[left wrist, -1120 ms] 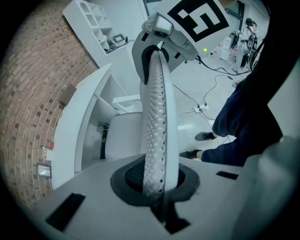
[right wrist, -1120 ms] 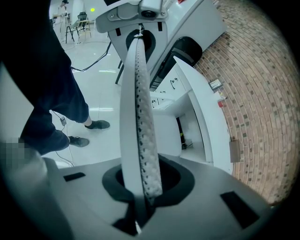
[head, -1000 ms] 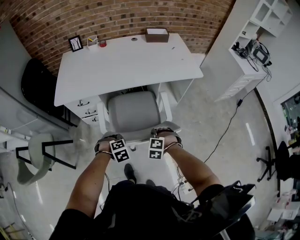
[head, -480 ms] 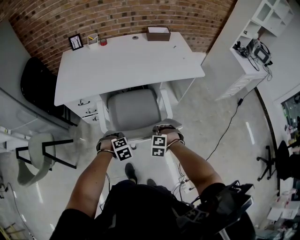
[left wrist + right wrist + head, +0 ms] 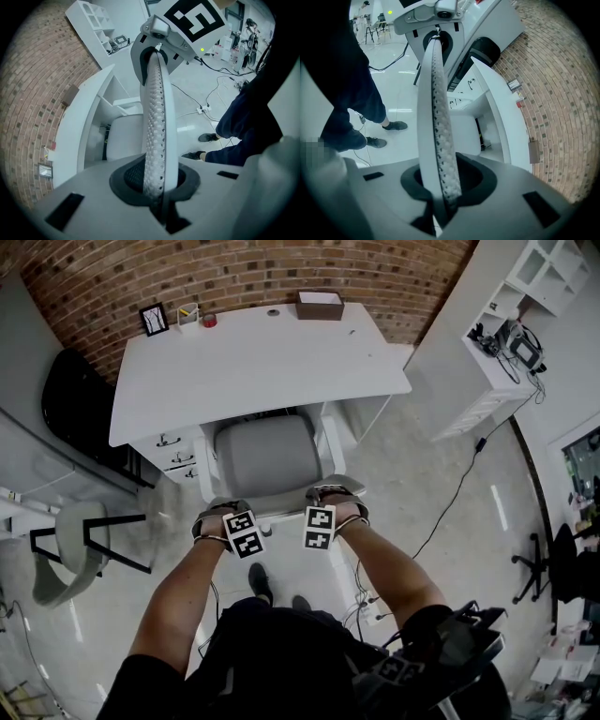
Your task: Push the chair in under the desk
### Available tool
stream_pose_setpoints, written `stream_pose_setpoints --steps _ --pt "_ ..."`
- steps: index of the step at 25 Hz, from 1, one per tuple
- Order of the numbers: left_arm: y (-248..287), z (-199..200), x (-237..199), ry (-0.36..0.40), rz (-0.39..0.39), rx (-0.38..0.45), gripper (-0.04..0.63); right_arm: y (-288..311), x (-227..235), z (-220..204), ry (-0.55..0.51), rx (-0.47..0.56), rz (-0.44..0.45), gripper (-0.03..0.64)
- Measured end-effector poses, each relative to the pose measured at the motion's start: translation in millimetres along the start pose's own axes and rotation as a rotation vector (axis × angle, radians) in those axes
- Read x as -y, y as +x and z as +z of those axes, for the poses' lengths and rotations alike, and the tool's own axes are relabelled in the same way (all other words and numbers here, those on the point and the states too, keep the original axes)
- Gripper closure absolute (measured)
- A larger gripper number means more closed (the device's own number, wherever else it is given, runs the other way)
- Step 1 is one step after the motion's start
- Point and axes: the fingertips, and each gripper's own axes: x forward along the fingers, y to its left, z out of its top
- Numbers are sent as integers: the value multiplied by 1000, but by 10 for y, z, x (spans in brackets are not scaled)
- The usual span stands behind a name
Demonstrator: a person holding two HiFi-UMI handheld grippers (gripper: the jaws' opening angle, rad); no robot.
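Head view first: the chair (image 5: 267,457) sits square to the desk (image 5: 253,362), its front just under the edge and most of it out in the open, so I'd say the push is only partway done. The left gripper (image 5: 223,513) and right gripper (image 5: 334,500) are up at the top of the back (image 5: 278,512), one at each end. The slot looks snug, with drawers (image 5: 173,451) just beside the chair on one side and the desk's side panel (image 5: 354,418) on the other. So my main worry is an armrest (image 5: 330,451) catching one of those if the chair goes in crooked. Whether the armrests clear the underside of the top, I can't tell from up here. Left gripper view: jaws narrow and pinched on the thin mesh rim (image 5: 157,117) of the back, which runs straight up between them, looks like a decent hold. Right gripper view: the same rim runs between the jaws, but they've just been opening, and I reckon there's slack either side of it, so that one isn't really clamping. That's the bit that could bite: push with one end gripped and the other loose, and the chair may swivel or roll off at an angle, straight into the drawers or the panel. The rim is also slim and curved, so a hard shove could make it slide out of the grip
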Motion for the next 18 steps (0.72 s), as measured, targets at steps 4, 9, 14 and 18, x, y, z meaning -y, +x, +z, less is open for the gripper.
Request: stream_pose_setpoints --steps 4,9,14,18 --pt "-37 -16 -14 0 39 36 542 -74 19 54 69 60 -20 476" --pt "-250 22 -29 -43 92 141 466 -286 3 115 120 131 -9 434" --pt "-590 139 -33 -156 192 271 460 -561 40 133 302 219 -13 441" --pt "-970 294 14 -383 238 443 478 -822 64 100 479 296 -43 455"
